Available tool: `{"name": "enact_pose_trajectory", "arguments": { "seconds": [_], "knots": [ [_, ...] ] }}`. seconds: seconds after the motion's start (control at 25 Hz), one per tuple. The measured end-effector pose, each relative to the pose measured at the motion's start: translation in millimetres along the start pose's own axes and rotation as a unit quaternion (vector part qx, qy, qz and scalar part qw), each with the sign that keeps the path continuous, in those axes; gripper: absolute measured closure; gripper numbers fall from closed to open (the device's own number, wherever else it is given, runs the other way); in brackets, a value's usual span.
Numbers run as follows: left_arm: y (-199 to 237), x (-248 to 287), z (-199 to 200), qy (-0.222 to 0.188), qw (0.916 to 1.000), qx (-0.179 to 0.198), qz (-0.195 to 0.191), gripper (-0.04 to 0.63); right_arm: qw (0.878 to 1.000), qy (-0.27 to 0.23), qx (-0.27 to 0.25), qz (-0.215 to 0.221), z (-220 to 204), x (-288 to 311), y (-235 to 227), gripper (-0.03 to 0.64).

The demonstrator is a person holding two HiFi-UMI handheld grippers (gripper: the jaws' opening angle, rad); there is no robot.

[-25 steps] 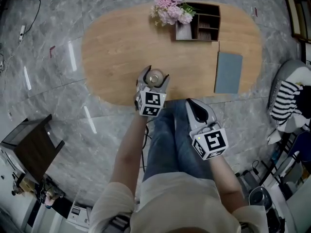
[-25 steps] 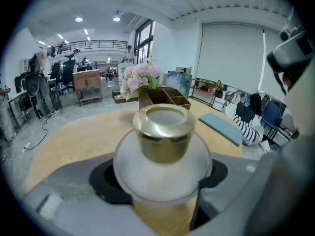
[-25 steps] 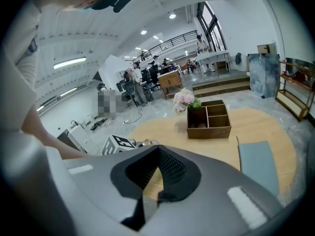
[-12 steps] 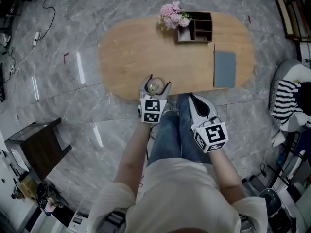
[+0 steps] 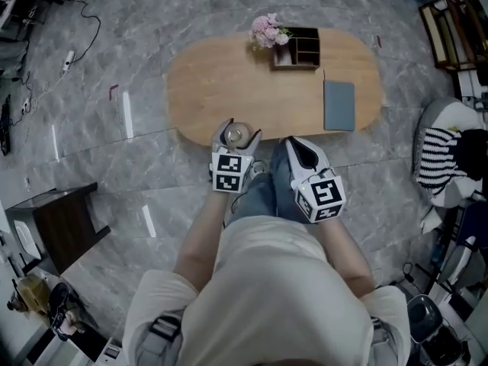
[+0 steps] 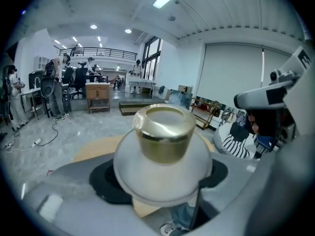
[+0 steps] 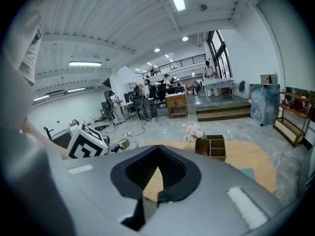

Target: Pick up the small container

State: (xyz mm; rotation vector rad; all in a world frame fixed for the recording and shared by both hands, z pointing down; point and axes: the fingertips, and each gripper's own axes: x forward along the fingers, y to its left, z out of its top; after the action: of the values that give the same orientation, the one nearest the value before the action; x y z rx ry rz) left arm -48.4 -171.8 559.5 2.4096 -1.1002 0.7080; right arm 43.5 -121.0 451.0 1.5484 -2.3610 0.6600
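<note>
pinching the small container [image 6: 164, 137] by its rounded frosted belly, jaws spread wide, the left claw [image 5: 238, 133] at the 6 o'clock edge of the surface [image 5: 229, 82] could let it slip to the floor [image 5: 152, 175] if tilted, with the shut, empty right claw [image 5: 296, 145] at its 4 o'clock unable to help.

Left gripper [image 5: 238, 133] full, right gripper [image 5: 295, 144] (jaws together) empty

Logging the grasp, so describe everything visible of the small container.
The small container is a round jar with a frosted white, bulging body and a shiny gold cap. It stands upright, cap closed, pinched between the left gripper's jaws at the wooden table's near edge.
</note>
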Motion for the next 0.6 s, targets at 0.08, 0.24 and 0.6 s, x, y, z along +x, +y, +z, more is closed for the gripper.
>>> {"name": "enact_pose_trajectory", "arguments": {
  "seconds": [0.08, 0.24, 0.6],
  "knots": [
    [-6.7, -15.0, 9.2, -0.008, 1.0, 0.003, 0.001, 0.252, 1.0, -0.005, -0.011, 0.004, 6.1, -7.8, 4.7, 0.618],
    [-17.4, -43.4, 32.7, -0.032, 0.9995, -0.004, 0.003, 0.252, 1.0, -0.016, -0.025, 0.009, 19.1, -18.1, 11.6, 0.618],
    [-29.8, -97.8, 67.7, -0.063, 0.9979, 0.012, 0.004, 0.252, 0.998, -0.053, -0.034, 0.032, 41.3, -34.8, 29.7, 0.618]
  ]
}}
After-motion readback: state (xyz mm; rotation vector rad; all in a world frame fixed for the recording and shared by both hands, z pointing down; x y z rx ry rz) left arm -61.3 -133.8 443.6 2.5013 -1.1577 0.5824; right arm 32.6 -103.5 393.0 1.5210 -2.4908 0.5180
